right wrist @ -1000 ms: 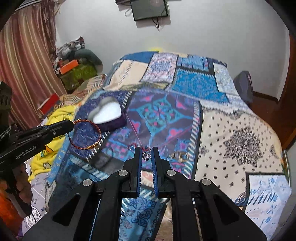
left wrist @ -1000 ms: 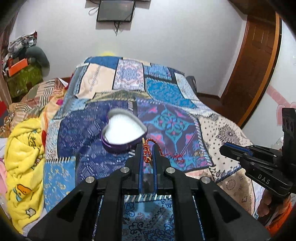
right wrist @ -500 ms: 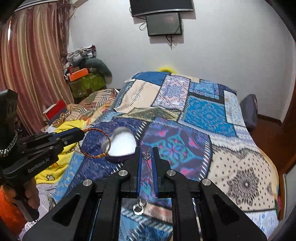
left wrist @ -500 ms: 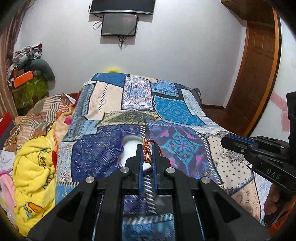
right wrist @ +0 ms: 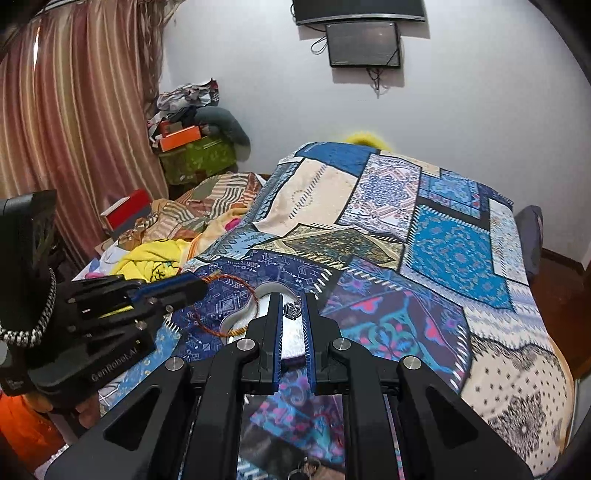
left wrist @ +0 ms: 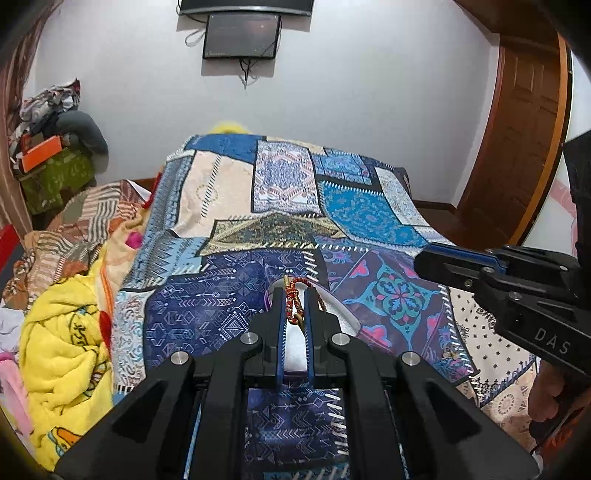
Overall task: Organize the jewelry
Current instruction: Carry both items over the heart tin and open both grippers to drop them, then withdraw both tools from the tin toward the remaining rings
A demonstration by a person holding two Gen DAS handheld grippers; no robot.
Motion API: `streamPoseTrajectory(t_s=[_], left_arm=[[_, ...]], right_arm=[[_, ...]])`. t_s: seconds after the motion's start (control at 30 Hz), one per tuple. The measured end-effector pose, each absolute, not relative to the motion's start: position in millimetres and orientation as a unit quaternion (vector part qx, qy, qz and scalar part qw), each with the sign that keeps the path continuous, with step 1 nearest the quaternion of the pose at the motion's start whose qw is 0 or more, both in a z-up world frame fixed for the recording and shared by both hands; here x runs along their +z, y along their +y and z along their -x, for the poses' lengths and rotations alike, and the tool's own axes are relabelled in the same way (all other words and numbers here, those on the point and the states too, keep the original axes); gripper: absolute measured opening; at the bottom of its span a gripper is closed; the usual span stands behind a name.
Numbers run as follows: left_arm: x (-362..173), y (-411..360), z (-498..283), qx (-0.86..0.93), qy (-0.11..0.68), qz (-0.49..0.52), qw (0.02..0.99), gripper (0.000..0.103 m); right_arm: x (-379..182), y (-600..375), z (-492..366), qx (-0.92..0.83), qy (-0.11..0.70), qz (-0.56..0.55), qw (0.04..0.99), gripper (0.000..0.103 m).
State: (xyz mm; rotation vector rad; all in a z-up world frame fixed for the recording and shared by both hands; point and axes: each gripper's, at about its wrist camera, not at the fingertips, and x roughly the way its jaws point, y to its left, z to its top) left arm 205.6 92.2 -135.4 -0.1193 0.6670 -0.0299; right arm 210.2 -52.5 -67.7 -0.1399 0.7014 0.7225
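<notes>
The bedspread (right wrist: 454,254) is a patchwork of blue, cream and purple prints. At nine o'clock hangs a pink-striped curtain (right wrist: 74,122); a yellow blanket (left wrist: 62,339) lies there too. The bracelet (right wrist: 236,299) is red-orange.

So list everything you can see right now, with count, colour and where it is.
Bracelet: one, red-orange cord, held over the box.
Pendant: one, silver, between right fingers.
Heart box: one, purple, white lining, on quilt.
Quilt: one, blue patchwork, covering bed.
Blanket: one, yellow, left of bed.
Screen: one, black, on wall.
Door: one, brown, right.
Curtain: one, striped pink, left.
Left gripper: black, shut on bracelet.
Right gripper: black, shut on pendant.
</notes>
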Motion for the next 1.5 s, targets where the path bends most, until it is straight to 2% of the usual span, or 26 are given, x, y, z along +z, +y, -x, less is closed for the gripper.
streamPoseTrajectory(t_s=[0.53,0.87,1.03,1.1,1.17,1.23,1.3,1.5], left_arm=[[-179.0,96.3,-242.6,-0.041,0.383,0.059,0.921,0.008],[-182.4,83.2,-235.2,-0.030,0.387,-0.002,0.922,0.008],[-178.9,82.0,-230.1,-0.024,0.385,-0.011,0.922,0.011],[-176.8,85.4,-228.7,-0.019,0.385,-0.005,0.923,0.013],[-173.1,89.2,-226.8,-0.012,0.384,0.000,0.923,0.019],[-167.9,92.6,-223.9,-0.006,0.379,0.005,0.925,0.024],[-162.0,94.0,-220.5,-0.001,0.373,0.006,0.928,0.030],[-140.1,91.4,-209.3,0.008,0.352,0.007,0.936,0.045]], right_arm=[[-115.9,-16.9,-232.6,0.366,0.390,0.105,0.838,0.009],[-137.5,-11.9,-240.7,0.367,0.423,0.109,0.821,0.009],[-138.8,-13.0,-237.0,0.371,0.427,0.110,0.818,0.009],[-138.5,-14.3,-236.5,0.370,0.429,0.110,0.816,0.010],[-136.3,-17.0,-235.3,0.366,0.430,0.113,0.818,0.014],[-132.5,-20.3,-234.2,0.362,0.427,0.113,0.821,0.028],[-125.5,-25.6,-233.1,0.357,0.418,0.110,0.828,0.032],[-98.0,-50.2,-229.0,0.338,0.397,0.087,0.849,0.032]])
